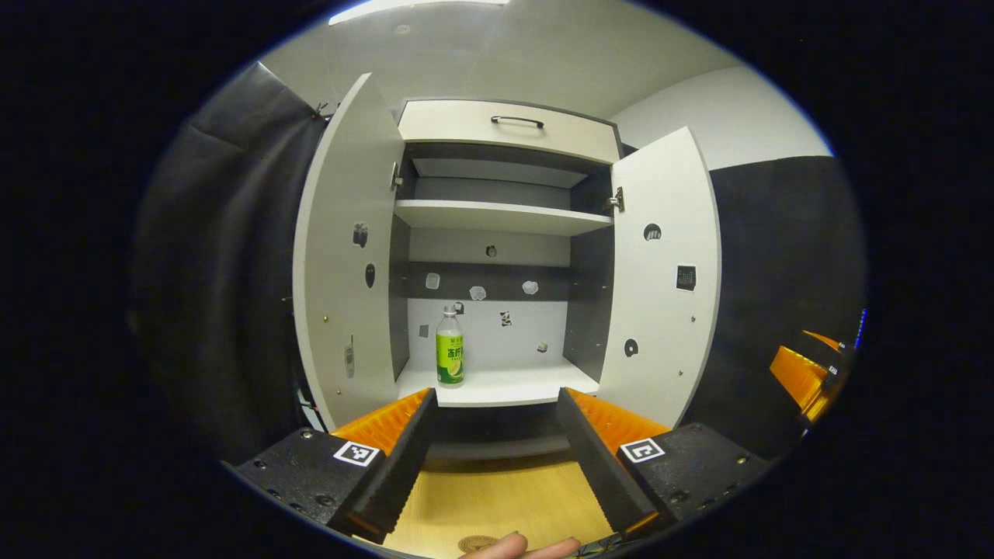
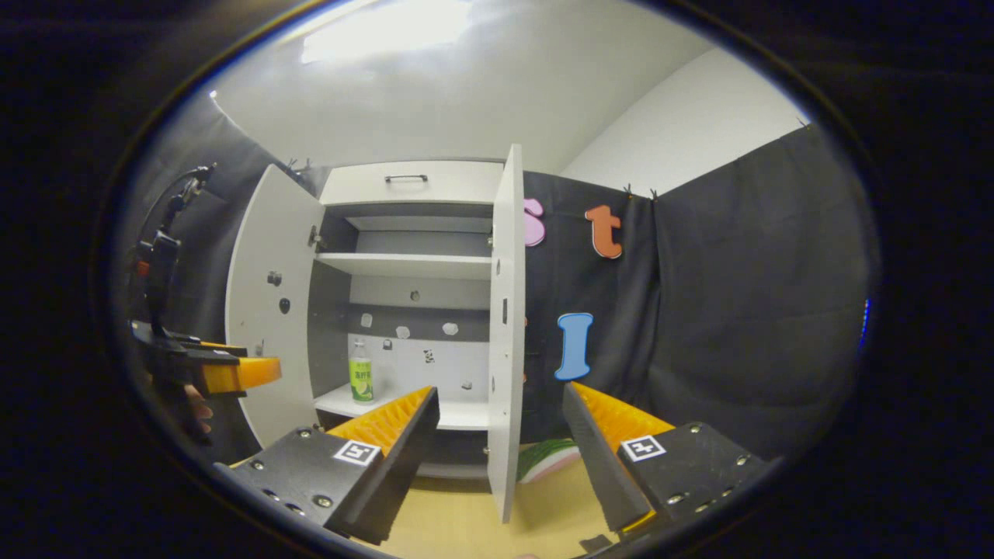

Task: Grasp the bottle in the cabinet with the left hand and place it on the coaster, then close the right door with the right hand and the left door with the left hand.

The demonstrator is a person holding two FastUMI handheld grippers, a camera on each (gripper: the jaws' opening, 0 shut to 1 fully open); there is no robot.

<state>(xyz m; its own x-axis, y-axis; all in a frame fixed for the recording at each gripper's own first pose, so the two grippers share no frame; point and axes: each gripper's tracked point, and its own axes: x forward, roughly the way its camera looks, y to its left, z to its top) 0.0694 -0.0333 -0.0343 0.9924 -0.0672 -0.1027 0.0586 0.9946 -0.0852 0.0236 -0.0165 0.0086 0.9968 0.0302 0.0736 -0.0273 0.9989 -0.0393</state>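
A clear bottle (image 1: 450, 347) with a green label and white cap stands upright at the left of the cabinet's bottom shelf (image 1: 512, 386). Both doors stand wide: the left door (image 1: 342, 264) and the right door (image 1: 660, 272). My left gripper (image 1: 495, 394) is open in front of the shelf, short of the bottle, with nothing between its fingers. A round coaster (image 1: 476, 543) peeks in at the bottom edge on the wooden table. My right gripper (image 2: 501, 392) is open, facing the edge of the right door (image 2: 505, 326). The bottle (image 2: 360, 380) shows there too.
A person's fingertip (image 1: 520, 546) lies by the coaster. The left gripper (image 2: 225, 373) and its hand hang at the left before the left door (image 2: 268, 310). A green and pink object (image 2: 547, 458) sits on the table (image 2: 466, 520) behind the right door. The upper shelf (image 1: 497, 216) and a handled drawer (image 1: 512, 128) sit above.
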